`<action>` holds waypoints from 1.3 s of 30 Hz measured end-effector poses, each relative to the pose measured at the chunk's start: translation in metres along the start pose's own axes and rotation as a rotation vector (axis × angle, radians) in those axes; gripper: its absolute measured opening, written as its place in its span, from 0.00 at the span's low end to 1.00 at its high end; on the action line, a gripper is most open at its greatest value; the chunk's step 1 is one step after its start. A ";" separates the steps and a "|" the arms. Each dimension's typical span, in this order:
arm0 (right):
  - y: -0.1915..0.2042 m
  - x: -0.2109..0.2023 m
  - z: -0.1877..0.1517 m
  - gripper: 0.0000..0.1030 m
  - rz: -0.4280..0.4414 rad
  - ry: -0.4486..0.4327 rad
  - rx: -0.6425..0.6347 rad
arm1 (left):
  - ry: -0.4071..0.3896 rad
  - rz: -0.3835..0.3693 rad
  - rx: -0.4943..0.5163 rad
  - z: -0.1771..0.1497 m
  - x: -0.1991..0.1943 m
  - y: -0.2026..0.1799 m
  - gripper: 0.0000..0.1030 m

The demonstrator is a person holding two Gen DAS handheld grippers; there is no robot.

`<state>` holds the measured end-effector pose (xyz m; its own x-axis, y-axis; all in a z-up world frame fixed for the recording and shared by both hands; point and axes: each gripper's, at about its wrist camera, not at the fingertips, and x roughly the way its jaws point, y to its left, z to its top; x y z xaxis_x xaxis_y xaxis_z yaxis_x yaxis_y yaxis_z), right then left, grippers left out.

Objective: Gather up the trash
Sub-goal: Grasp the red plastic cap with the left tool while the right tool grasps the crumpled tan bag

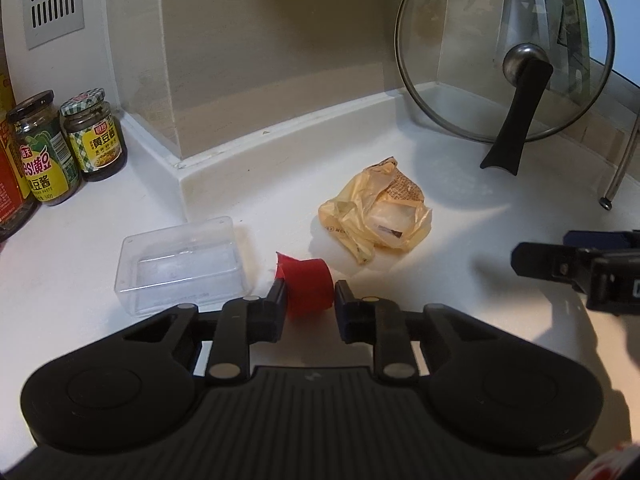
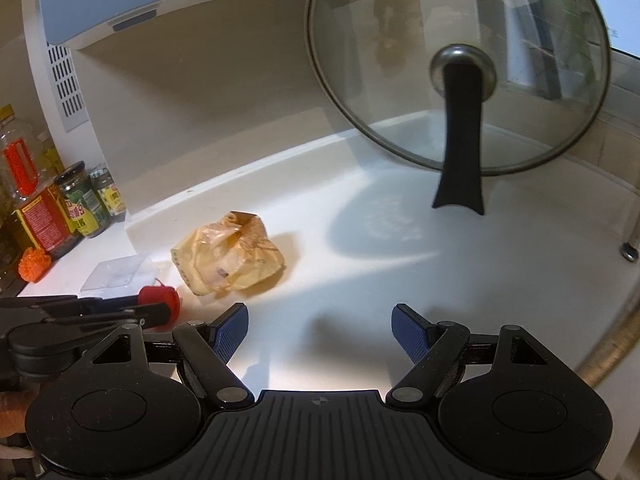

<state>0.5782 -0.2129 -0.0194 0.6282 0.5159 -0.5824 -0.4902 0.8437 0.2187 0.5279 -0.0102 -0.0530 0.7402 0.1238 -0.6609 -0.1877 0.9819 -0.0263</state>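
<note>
A curled red scrap [image 1: 306, 276] lies on the white counter [image 1: 440, 232], and my left gripper [image 1: 309, 294] is shut on it, one pad pressing each side. In the right wrist view the same red scrap [image 2: 160, 296] sits between the left gripper's fingers [image 2: 154, 312] at the left edge. A crumpled yellow plastic bag [image 1: 376, 216] with paper inside rests just beyond it. My right gripper [image 2: 320, 310] stands open over bare counter, with the yellow bag [image 2: 230, 256] ahead to its left and nothing between its blue pads. One of its fingers [image 1: 532, 258] shows at the right of the left wrist view.
A clear plastic box [image 1: 180, 264] lies left of the red scrap. Two sauce jars [image 1: 94, 136] and bottles [image 2: 36, 208] stand at the far left by a white appliance. A glass pot lid [image 2: 460, 68] with a black handle leans at the back right corner.
</note>
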 end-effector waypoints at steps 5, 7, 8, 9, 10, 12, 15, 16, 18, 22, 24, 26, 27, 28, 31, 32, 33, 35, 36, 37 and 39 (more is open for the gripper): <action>0.014 0.015 0.006 0.77 0.032 -0.006 -0.043 | -0.004 -0.034 0.000 -0.002 -0.010 0.009 0.16; 0.019 0.023 0.010 0.77 0.050 -0.005 -0.066 | 0.001 -0.046 -0.001 -0.003 -0.014 0.012 0.13; 0.022 0.028 0.012 0.77 0.057 -0.003 -0.081 | 0.004 -0.049 0.001 -0.003 -0.016 0.013 0.12; 0.025 0.033 0.014 0.77 0.063 0.000 -0.094 | 0.006 -0.050 0.004 -0.004 -0.018 0.015 0.12; 0.027 0.039 0.016 0.77 0.071 0.005 -0.107 | 0.010 -0.048 0.008 -0.005 -0.019 0.016 0.12; 0.032 0.049 0.021 0.77 0.082 0.009 -0.127 | 0.016 -0.045 0.007 -0.007 -0.020 0.018 0.12; 0.036 0.058 0.026 0.77 0.092 0.002 -0.132 | 0.012 -0.050 -0.004 -0.009 -0.022 0.019 0.14; 0.036 0.060 0.027 0.77 0.095 0.002 -0.130 | 0.012 -0.054 -0.006 -0.010 -0.022 0.020 0.17; 0.036 0.063 0.029 0.77 0.097 0.004 -0.130 | 0.014 -0.051 -0.006 -0.011 -0.019 0.019 0.23; 0.035 0.066 0.029 0.77 0.099 0.009 -0.134 | 0.011 -0.039 -0.016 -0.013 -0.013 0.018 0.23; 0.035 0.067 0.028 0.77 0.105 0.014 -0.138 | 0.010 -0.040 -0.020 -0.012 -0.012 0.019 0.23; 0.034 0.068 0.028 0.77 0.107 0.014 -0.142 | 0.011 -0.041 -0.016 -0.012 -0.013 0.020 0.06; 0.034 0.069 0.028 0.77 0.107 0.014 -0.144 | 0.011 -0.041 -0.015 -0.012 -0.014 0.021 0.04; 0.034 0.070 0.028 0.77 0.108 0.013 -0.146 | 0.011 -0.043 -0.013 -0.012 -0.016 0.022 0.03; 0.036 0.072 0.029 0.77 0.112 0.014 -0.154 | 0.017 -0.044 -0.009 -0.013 -0.020 0.026 0.03; 0.037 0.073 0.030 0.77 0.116 0.014 -0.158 | 0.017 -0.044 -0.011 -0.013 -0.022 0.028 0.03; 0.039 0.073 0.030 0.77 0.117 0.012 -0.163 | 0.018 -0.046 -0.014 -0.014 -0.024 0.029 0.03; 0.042 0.076 0.031 0.77 0.118 0.011 -0.175 | 0.015 -0.044 -0.019 -0.014 -0.029 0.033 0.03; 0.043 0.078 0.032 0.77 0.120 0.013 -0.180 | 0.015 -0.044 -0.023 -0.015 -0.031 0.034 0.03; 0.045 0.080 0.032 0.77 0.117 0.015 -0.184 | 0.015 -0.044 -0.025 -0.015 -0.033 0.035 0.03; 0.048 0.086 0.032 0.77 0.121 0.025 -0.193 | 0.012 -0.041 -0.030 -0.016 -0.038 0.037 0.03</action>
<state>0.6285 -0.1235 -0.0340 0.5439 0.6059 -0.5806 -0.6689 0.7308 0.1361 0.4826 0.0195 -0.0410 0.7399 0.0818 -0.6678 -0.1768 0.9813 -0.0757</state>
